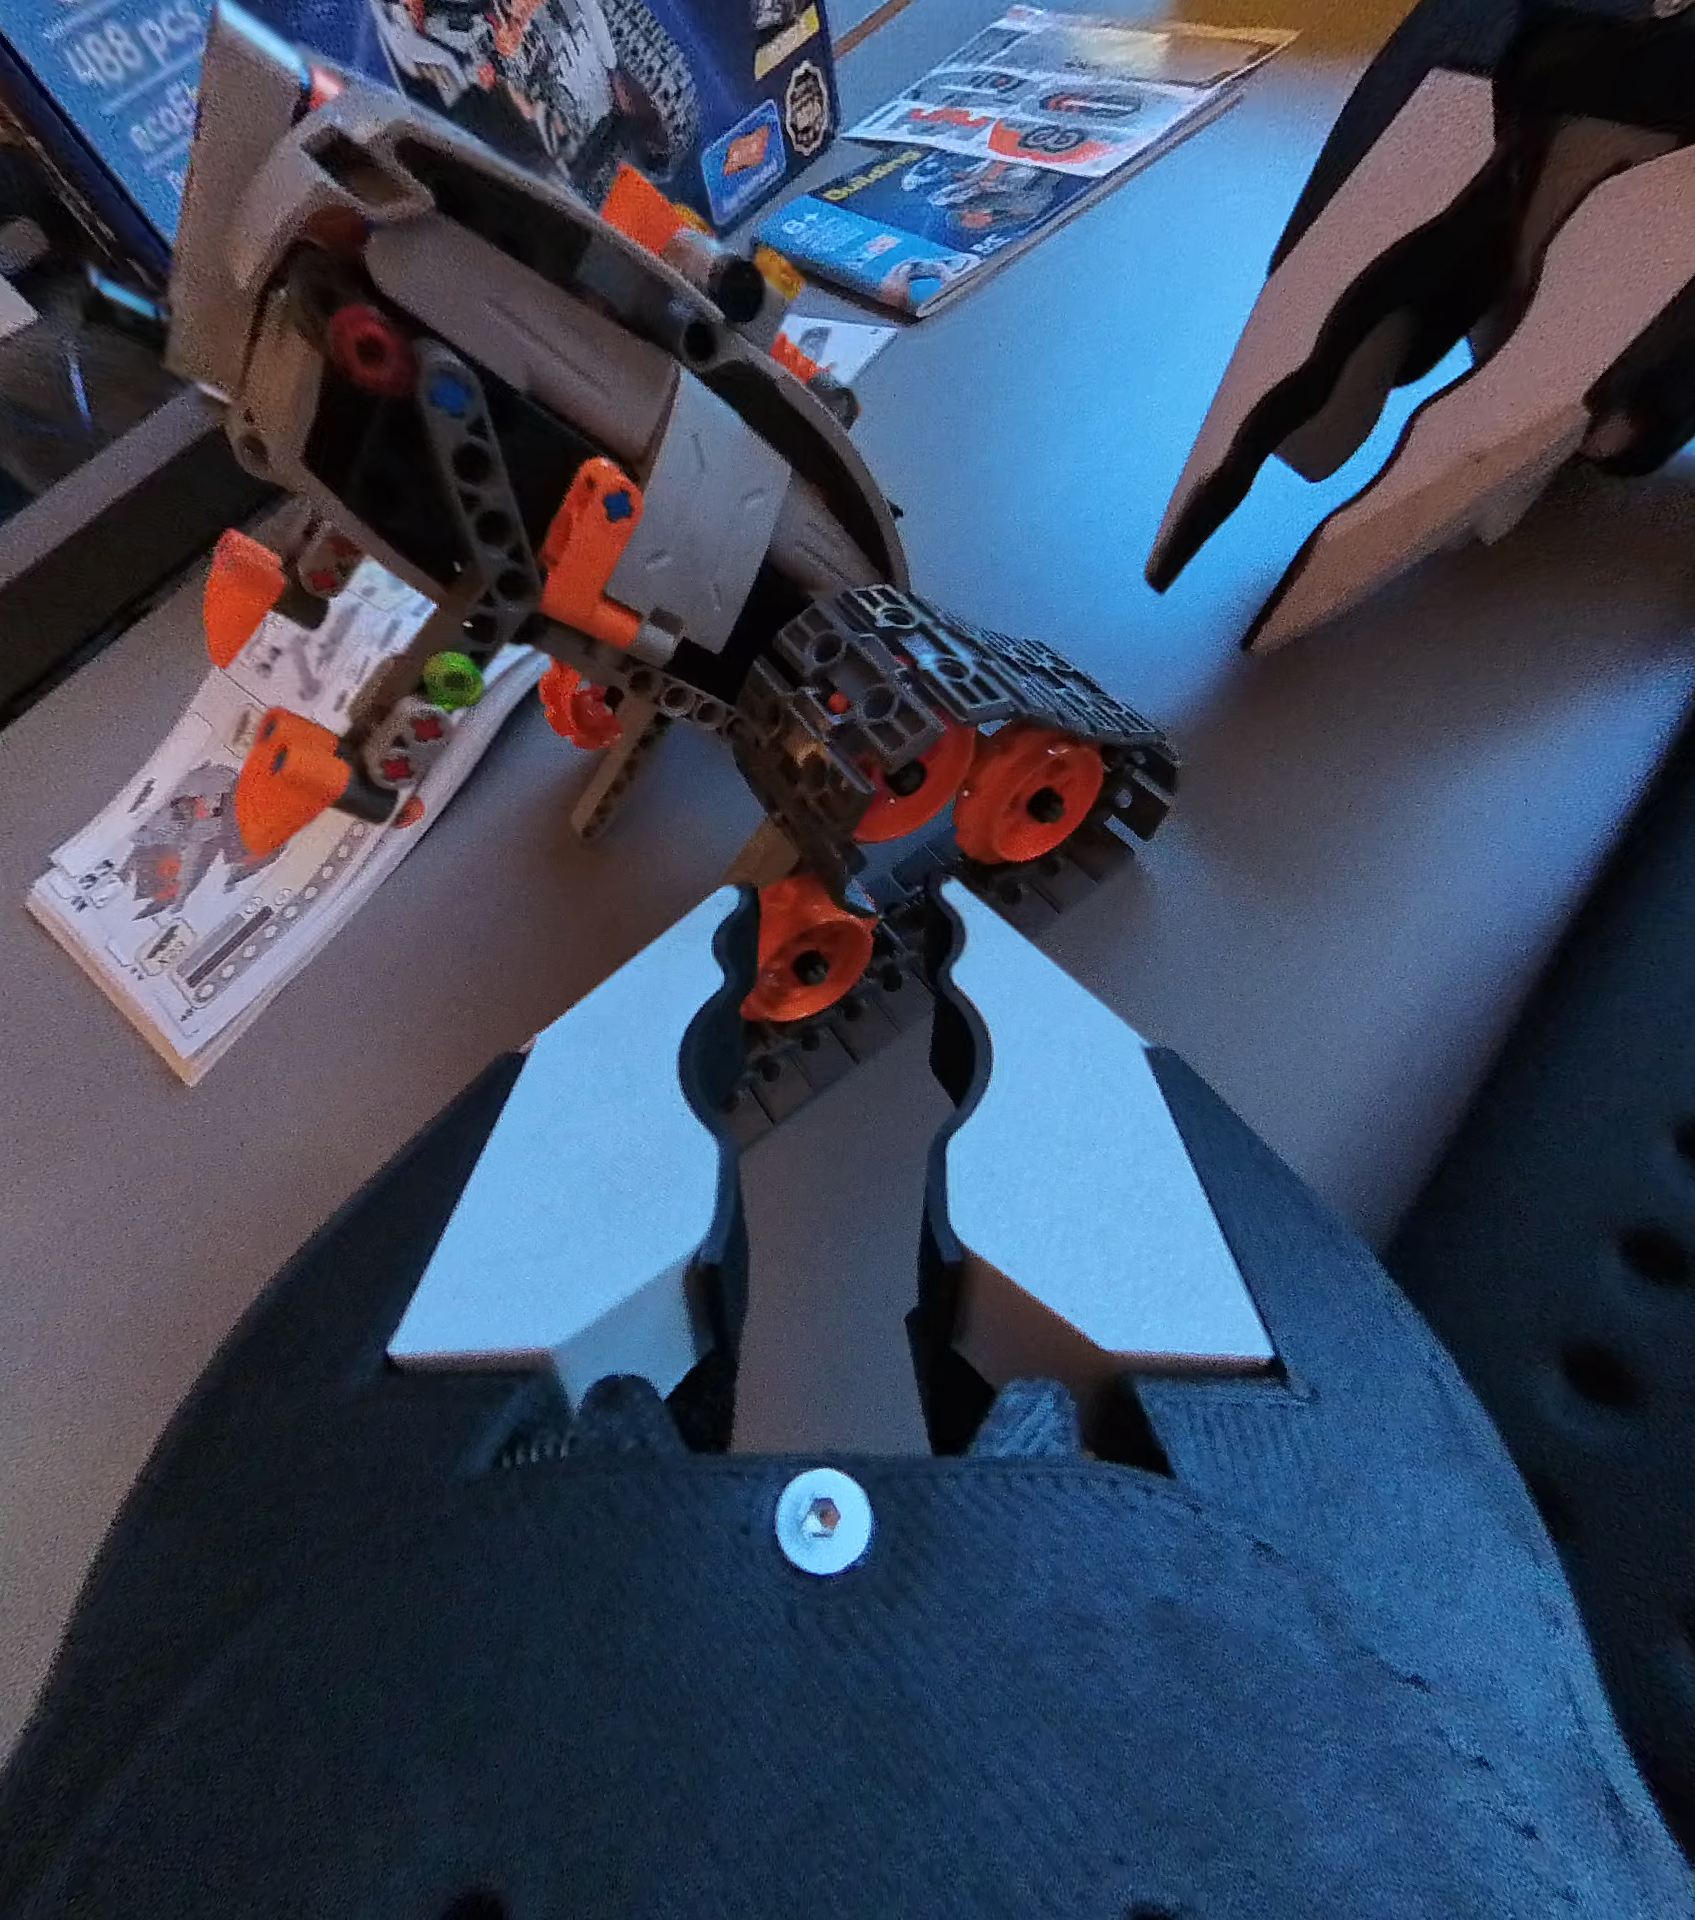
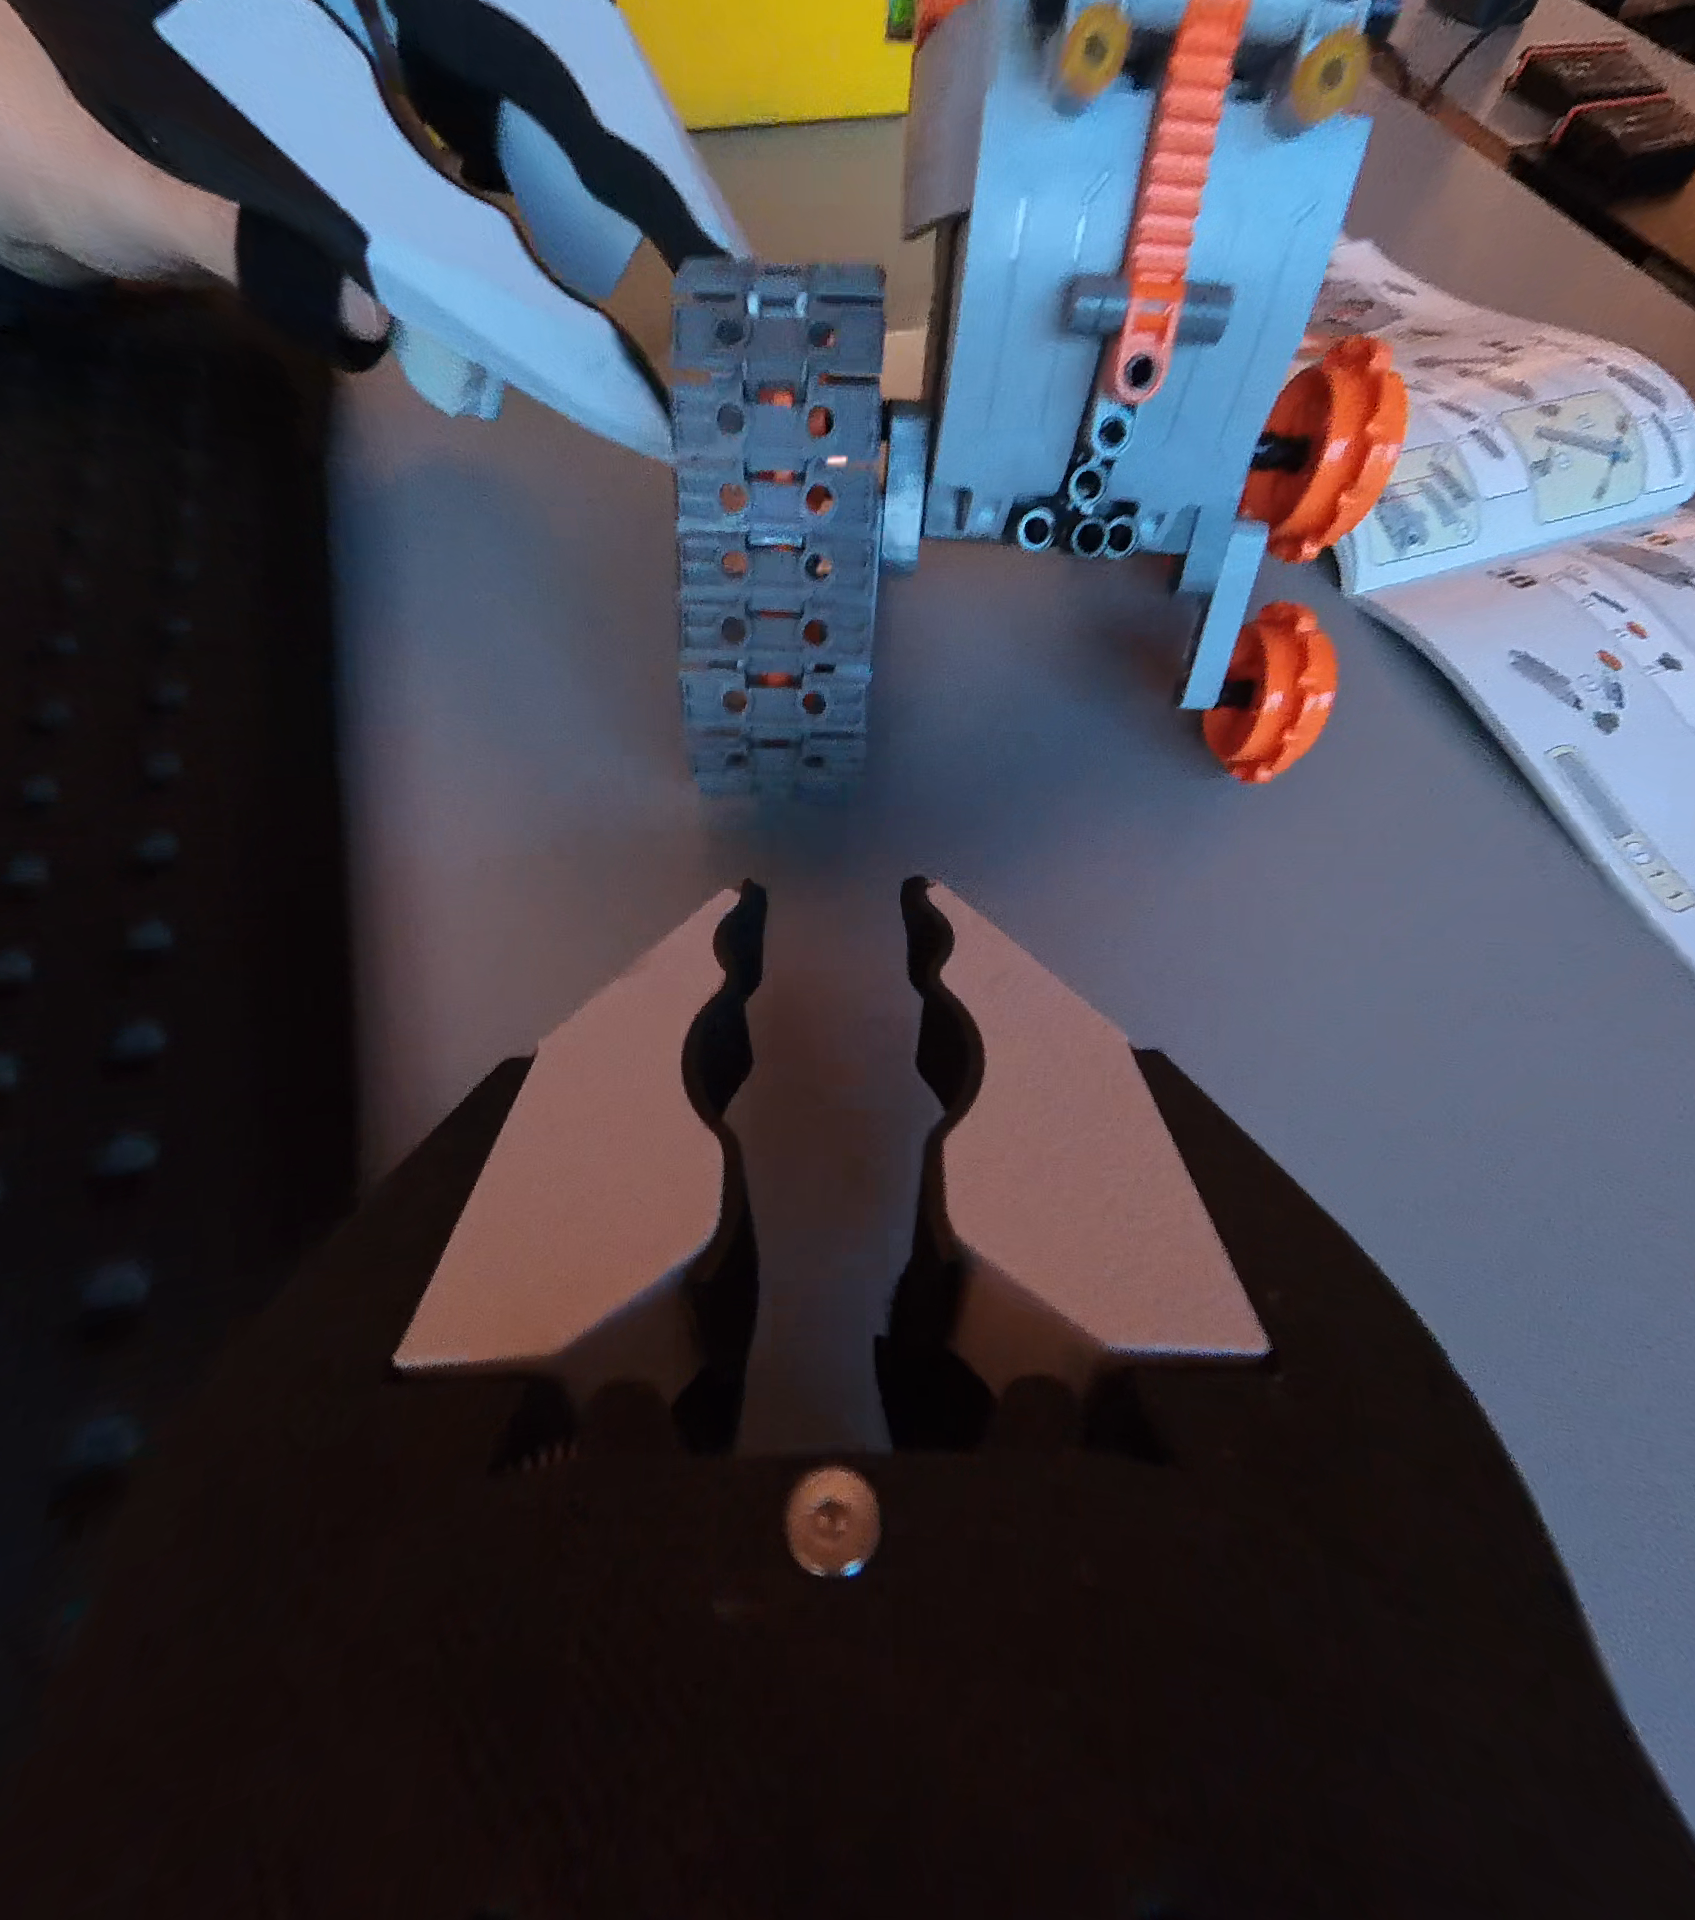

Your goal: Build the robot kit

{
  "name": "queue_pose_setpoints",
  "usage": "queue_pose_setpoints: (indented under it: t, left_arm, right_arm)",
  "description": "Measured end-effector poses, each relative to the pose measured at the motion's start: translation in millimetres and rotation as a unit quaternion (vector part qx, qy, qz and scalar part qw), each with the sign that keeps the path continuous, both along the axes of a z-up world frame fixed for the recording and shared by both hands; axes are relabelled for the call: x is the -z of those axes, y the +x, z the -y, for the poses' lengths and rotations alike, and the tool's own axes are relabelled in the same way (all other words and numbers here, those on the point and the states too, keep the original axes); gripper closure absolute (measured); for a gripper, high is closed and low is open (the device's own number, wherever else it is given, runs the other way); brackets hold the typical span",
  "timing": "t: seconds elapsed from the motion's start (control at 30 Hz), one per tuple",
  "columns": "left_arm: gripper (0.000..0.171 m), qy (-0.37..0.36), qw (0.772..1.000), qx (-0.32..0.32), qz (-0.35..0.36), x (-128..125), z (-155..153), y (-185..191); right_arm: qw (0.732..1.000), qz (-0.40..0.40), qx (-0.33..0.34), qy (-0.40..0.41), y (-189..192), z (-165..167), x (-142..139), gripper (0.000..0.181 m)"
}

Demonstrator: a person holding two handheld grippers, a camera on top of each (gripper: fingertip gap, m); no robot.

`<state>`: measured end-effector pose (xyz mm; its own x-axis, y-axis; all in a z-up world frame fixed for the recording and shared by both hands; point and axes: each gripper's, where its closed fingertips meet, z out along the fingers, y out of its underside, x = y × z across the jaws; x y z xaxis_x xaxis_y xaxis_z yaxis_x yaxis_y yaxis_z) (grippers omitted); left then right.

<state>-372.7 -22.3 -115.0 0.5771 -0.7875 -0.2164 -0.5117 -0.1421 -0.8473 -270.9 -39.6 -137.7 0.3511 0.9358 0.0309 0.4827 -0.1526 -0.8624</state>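
A grey brick-built vehicle (image 1: pixel 510 343) with orange parts stands tilted on the grey table (image 1: pixel 1394 831). Its black track (image 1: pixel 978 675) runs over orange wheels (image 1: pixel 1030 795). My left gripper (image 1: pixel 843 899) is closed on the near end of the track, with one orange wheel (image 1: pixel 801 956) between its fingertips. The right wrist view shows the left gripper (image 2: pixel 661 343) at the side of the track (image 2: pixel 781 520), next to the vehicle body (image 2: pixel 1030 312). My right gripper (image 2: pixel 827 894) is open and empty, a short way from the track; it also shows in the left wrist view (image 1: pixel 1212 613).
An open instruction booklet (image 1: pixel 230 883) lies beside the vehicle, also in the right wrist view (image 2: pixel 1601 675). A blue box (image 1: pixel 614 83) and printed leaflets (image 1: pixel 1030 135) lie at the back. A black perforated surface (image 2: pixel 43 935) borders the table. A hand (image 2: pixel 43 156) holds the left gripper. My hands' fingertips stand some 12 cm from each other.
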Motion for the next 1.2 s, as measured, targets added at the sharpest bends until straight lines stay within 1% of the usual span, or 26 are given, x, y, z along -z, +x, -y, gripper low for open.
queue_pose_setpoints:
  t: [0.07,0.17,0.3,0.4,0.57,0.7,0.77,0.93,1.03,1.2]
  left_arm:
    - [0.145,0.008,1.000,-0.014,-0.003,0,-1,2]
    - [0.142,0.008,0.999,-0.031,0.011,0,-1,1]
    - [0.140,-0.003,1.000,-0.009,0.019,4,0,-2]
    - [0.140,-0.016,0.999,0.017,0.040,0,2,-1]
    - [0.139,-0.026,0.998,0.044,0.043,3,7,1]
    - [0.141,0.000,0.999,0.026,0.040,-4,3,0]
    - [0.142,-0.003,0.998,0.024,0.051,-7,3,0]
    - [0.153,0.002,0.999,0.019,0.041,-6,-2,2]
    - [0.162,0.013,0.999,0.018,0.041,-9,-4,5]
    - [0.164,0.018,0.999,0.012,0.043,-10,-7,3]
  right_arm:
    - [1.000,-0.009,0.001,0.003,0,0,-2,0.155]
    - [1.000,-0.029,0.012,0.002,-1,-5,-8,0.156]
    - [0.999,-0.030,0.022,-0.029,0,-9,-4,0.155]
    - [0.997,-0.044,0.039,-0.046,3,-15,-5,0.156]
    - [0.993,-0.083,0.077,-0.039,11,-25,-16,0.157]
    - [0.987,-0.105,0.122,-0.017,20,-36,-24,0.158]
    - [0.984,-0.103,0.144,-0.006,23,-40,-25,0.158]
    - [0.981,-0.087,0.175,0.008,21,-43,-23,0.157]
    - [0.980,-0.074,0.182,0.011,15,-44,-20,0.157]
    - [0.980,-0.063,0.185,0.022,4,-43,-19,0.157]
